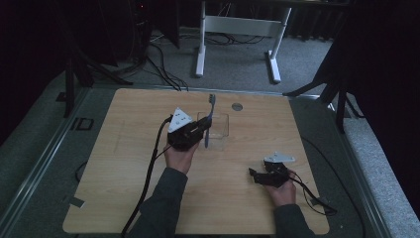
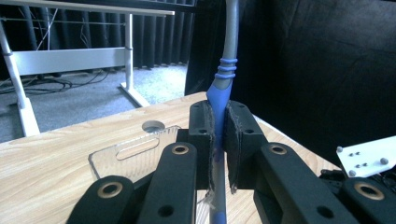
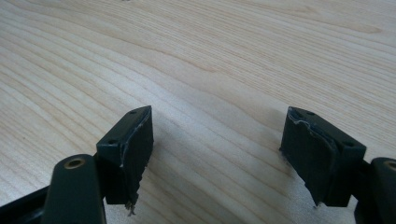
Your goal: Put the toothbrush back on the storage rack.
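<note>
Black pads of the left gripper (image 2: pixel 218 149) press from both sides on the blue-and-grey toothbrush (image 2: pixel 223 88), clamping its blue grip section. From those fingers the handle's long axis runs nearly straight up, with a short stub of handle hanging below them. In the high view the brush head (image 1: pixel 212 98) stands above and beyond the left gripper (image 1: pixel 198 133).

Just beyond and below the pads sits the clear plastic box (image 2: pixel 133 156), open-topped, with a slot handle in its near wall. In the high view the toothbrush's lower end hangs at the box's near left wall (image 1: pixel 206 130); whether it is over the rim or just outside cannot be told. That gap between the stub's tip and the rim looks like what the next move depends on.

By my reading, the left hand (image 1: pixel 179 156) is the working one: its forearm reaches forward from the table's near edge, wrist level.

Well apart toward the near right, the right gripper (image 3: pixel 219 158) rests low over bare table (image 3: pixel 210 56), fingers spread wide with nothing between them.
</note>
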A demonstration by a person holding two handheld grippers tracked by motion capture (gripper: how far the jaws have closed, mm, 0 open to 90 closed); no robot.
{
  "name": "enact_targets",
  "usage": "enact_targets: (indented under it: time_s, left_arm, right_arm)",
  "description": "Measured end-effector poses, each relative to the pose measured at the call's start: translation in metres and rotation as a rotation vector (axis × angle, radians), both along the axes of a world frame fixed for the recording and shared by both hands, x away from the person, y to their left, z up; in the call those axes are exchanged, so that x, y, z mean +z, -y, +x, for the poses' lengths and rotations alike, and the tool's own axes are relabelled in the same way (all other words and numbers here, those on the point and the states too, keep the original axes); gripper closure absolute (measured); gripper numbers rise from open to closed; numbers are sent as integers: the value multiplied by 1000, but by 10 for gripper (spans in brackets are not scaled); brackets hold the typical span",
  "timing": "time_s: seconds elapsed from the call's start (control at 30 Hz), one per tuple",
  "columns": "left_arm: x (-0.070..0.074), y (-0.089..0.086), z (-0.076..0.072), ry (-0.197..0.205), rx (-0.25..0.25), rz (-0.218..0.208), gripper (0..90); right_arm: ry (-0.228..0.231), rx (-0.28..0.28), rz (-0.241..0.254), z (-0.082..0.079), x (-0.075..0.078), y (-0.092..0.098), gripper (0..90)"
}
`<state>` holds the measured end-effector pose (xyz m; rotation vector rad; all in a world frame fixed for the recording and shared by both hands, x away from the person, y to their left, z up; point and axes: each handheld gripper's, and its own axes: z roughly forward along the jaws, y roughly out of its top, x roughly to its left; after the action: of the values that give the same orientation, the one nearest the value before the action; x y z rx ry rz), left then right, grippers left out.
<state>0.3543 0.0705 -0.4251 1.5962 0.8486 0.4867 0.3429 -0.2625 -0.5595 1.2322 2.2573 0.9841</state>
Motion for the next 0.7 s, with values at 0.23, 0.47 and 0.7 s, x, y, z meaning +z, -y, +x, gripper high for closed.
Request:
enact_targets:
  time_s: [0.23, 0.47, 0.7]
  left_arm:
    - [-3, 3, 5, 4, 19, -9, 817]
    - [-7, 5, 9, 7, 42, -17, 817]
    - [-9, 7, 12, 7, 54, -17, 817]
  right_arm:
    - [0, 1, 0, 0, 0, 0, 250]
    - [1, 1, 1, 0, 0, 0, 250]
    - [0, 1, 1, 0, 0, 0, 250]
